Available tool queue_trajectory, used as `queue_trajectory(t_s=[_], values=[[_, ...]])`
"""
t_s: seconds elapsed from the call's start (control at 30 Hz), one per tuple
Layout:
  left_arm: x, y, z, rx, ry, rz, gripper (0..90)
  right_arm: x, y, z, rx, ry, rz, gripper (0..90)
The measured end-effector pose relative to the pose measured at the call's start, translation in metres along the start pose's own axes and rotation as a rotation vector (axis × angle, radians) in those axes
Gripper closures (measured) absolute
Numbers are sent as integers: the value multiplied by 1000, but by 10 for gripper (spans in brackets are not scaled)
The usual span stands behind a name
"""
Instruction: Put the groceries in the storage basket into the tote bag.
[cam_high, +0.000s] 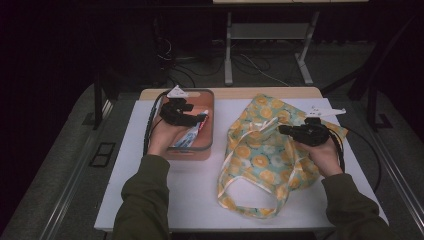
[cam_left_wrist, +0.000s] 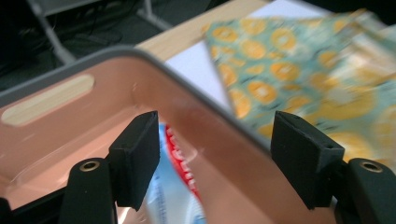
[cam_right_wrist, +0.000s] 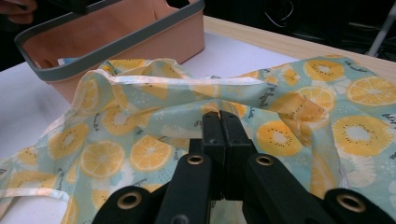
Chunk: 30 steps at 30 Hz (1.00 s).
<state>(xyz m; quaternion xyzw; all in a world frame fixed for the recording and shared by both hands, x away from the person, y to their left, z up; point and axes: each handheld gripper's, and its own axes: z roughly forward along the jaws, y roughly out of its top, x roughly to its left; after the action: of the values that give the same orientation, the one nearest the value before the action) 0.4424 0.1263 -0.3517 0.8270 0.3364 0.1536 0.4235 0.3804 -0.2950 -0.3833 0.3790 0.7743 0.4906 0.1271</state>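
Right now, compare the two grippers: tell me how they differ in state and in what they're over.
The left gripper has its jaws wide apart, holding nothing; the right gripper has its jaws pressed together, pinching the fruit-print bag. The left one reaches into the pink bin, above a packet lying inside; the right one sits on the bag's cloth. Both are black, hand-held two-jaw tools.

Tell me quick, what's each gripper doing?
Left gripper: open, over the bin, holding nothing.
Right gripper: closed on the bag.
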Motion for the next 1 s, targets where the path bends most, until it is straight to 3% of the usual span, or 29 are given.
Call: queue_trajectory(t_s=[0.13, 0.23, 0.77, 1.0], values=[[4, -2, 15, 49, 18, -14, 309, 0, 0, -1, -1, 0, -1, 898], [5, -5, 27, 115, 31, -7, 306, 1, 0, -1, 0, 1, -1, 898], [12, -27, 63, 377, 93, -21, 277, 1, -1, -2, 3, 0, 0, 898], [12, -32, 72, 479, 118, -20, 345, 2, -1, -2, 5, -1, -6, 898]])
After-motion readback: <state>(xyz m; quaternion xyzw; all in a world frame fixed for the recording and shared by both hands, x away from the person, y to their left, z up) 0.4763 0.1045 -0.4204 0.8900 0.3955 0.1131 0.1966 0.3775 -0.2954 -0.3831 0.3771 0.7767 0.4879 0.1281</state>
